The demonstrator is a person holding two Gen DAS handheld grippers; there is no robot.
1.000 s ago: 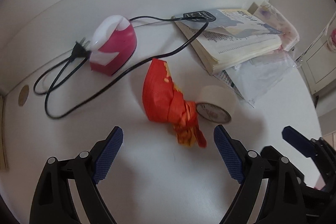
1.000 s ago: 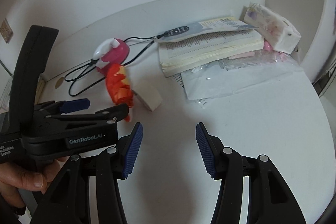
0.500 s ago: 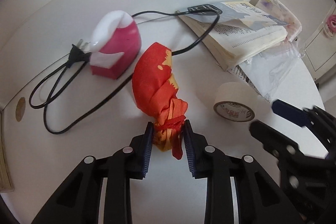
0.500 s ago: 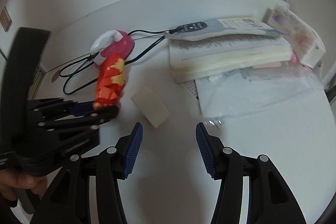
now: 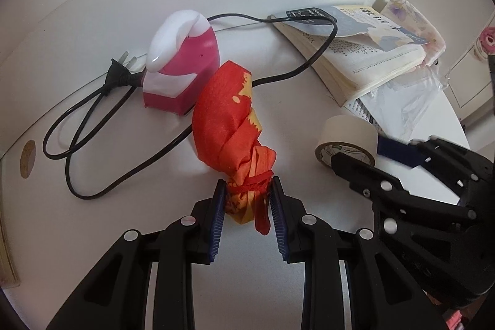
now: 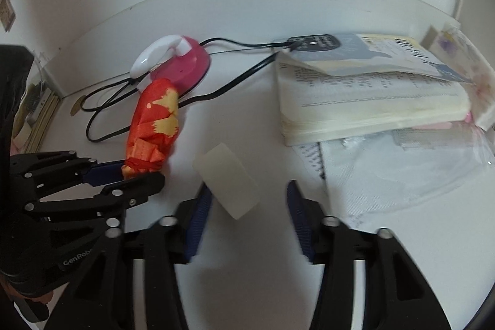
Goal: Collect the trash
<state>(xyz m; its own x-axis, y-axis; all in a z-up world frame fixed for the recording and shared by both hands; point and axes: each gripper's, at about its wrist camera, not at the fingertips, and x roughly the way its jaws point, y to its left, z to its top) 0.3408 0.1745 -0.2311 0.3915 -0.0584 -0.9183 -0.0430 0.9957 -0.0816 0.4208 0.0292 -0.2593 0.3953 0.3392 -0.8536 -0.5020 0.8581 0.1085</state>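
A crumpled red and yellow wrapper [image 5: 229, 119] lies on the white table [image 5: 92, 237], tied with a red string at its near end. My left gripper [image 5: 247, 200] is shut on that tied end. The wrapper also shows in the right wrist view [image 6: 154, 126], with the left gripper [image 6: 133, 175] clamped on it. A beige tape roll [image 6: 229, 180] lies just ahead of my right gripper [image 6: 249, 194], which is open and empty, its left finger close beside the roll. The roll shows in the left wrist view [image 5: 346, 138] too, with the right gripper [image 5: 371, 156] at it.
A pink and white plug-in device [image 5: 182, 57] with a black cord [image 5: 77, 126] lies behind the wrapper. An open book [image 6: 365, 95] rests at the back right on clear plastic bags [image 6: 402, 169] and papers. A tissue pack [image 5: 411, 17] sits at the far right.
My left gripper went from open to shut on the wrapper's tied end. My right gripper moved forward and left up to the tape roll, still open.
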